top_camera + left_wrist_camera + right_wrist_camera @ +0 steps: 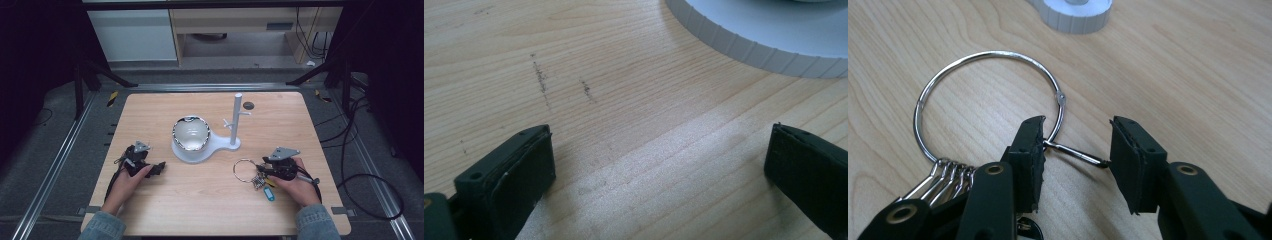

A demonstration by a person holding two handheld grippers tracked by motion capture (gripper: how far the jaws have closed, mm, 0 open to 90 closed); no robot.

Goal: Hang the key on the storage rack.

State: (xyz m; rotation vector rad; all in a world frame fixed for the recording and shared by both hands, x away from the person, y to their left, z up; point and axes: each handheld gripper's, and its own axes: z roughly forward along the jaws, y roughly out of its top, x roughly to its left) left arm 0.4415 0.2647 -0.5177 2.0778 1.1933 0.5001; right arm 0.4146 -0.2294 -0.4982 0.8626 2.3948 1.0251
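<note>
Keys hang on a large metal ring [244, 169] that lies flat on the wooden table [200, 200] at the near right, and we see the bunch of keys [260, 181] gathered at the ring's near side, with a blue tag [269, 193] lying just nearer still. In the right gripper view the ring [988, 95] shows as a thin silver loop, and a short metal link [1075, 152] runs from it across the gap between the two black jaws. We hold the right gripper [261, 170] low over the table in our right hand [295, 185], its tips at the ring's right edge. Its jaws stand moderately apart with the link lying between them; whether the pads press on it we cannot tell, as a gap shows on either side of most of its length.

Towards the middle of the table stands a white stand [210, 145] with a flat base, which carries a shiny bowl [190, 133] on its left part and an upright white post [236, 117] with small pegs on its right part. A small dark disc [248, 105] lies on the table beyond the post.

At the near left we hold the left gripper [159, 168] in our left hand [127, 182], pointing right towards the stand's base. In the left gripper view its jaws stand wide apart over bare wood, holding nothing, and the ribbed rim of the white base [744, 47] curves across the far right.
</note>
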